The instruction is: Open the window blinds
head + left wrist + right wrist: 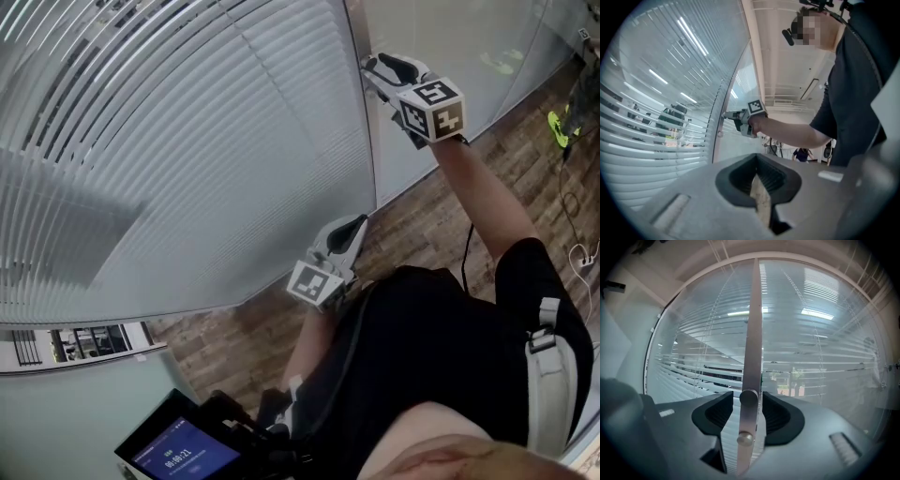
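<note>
White slatted blinds [187, 141] cover the window on the left, and through their slats the outside shows in the right gripper view [811, 357]. A vertical metal post [361, 103] runs along their right edge. My right gripper [380, 70] is raised to that post and points level at it. In the right gripper view the post [752, 333] passes between the jaws of my right gripper [749, 401]. A round knob [749, 397] sits between the pads with a small gap on each side, so the gripper is open. My left gripper [349, 228] hangs lower, shut and empty.
A frosted glass panel [450, 56] stands right of the post, above a wood floor [422, 206]. A second small knob [745, 438] sits lower on the post. A device with a lit screen [178, 455] is at the bottom left. Cables [581, 253] lie at the right.
</note>
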Motion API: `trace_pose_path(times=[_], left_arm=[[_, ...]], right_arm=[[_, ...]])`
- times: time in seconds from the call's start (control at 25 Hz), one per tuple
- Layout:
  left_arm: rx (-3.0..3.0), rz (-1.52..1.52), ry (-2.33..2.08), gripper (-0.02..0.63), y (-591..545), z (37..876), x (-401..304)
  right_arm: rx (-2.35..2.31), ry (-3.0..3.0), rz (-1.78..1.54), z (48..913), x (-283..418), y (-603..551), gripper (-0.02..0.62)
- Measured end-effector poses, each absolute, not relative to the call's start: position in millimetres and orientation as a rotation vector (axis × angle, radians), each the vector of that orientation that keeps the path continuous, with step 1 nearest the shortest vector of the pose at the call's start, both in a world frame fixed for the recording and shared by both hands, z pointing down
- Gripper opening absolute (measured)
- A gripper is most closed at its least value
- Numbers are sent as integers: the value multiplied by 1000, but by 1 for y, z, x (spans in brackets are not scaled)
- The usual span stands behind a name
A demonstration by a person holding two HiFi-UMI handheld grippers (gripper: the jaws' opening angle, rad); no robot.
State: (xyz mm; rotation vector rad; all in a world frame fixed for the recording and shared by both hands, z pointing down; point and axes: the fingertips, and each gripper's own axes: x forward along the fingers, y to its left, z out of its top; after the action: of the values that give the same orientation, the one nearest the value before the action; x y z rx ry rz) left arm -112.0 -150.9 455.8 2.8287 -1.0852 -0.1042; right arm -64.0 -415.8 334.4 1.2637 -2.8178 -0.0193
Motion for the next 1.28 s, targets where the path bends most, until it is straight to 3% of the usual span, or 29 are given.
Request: trace_pose_path(times=[0.16, 0.32, 0.6, 1.28], left_arm=[[2835, -112, -1074, 3, -158, 455, -108], [2847, -126, -1055, 3, -166, 451, -96], [2908, -157, -1032, 3, -173, 426, -67], [2995, -167, -801, 3, -184, 415, 44]], right_arm=[[1256, -2810, -118, 339, -50, -398, 192], [1190, -2893, -189, 340, -32, -363, 98], [1133, -2890, -315, 356, 5, -290, 8], [1042, -2997, -76, 430, 107, -192, 6]])
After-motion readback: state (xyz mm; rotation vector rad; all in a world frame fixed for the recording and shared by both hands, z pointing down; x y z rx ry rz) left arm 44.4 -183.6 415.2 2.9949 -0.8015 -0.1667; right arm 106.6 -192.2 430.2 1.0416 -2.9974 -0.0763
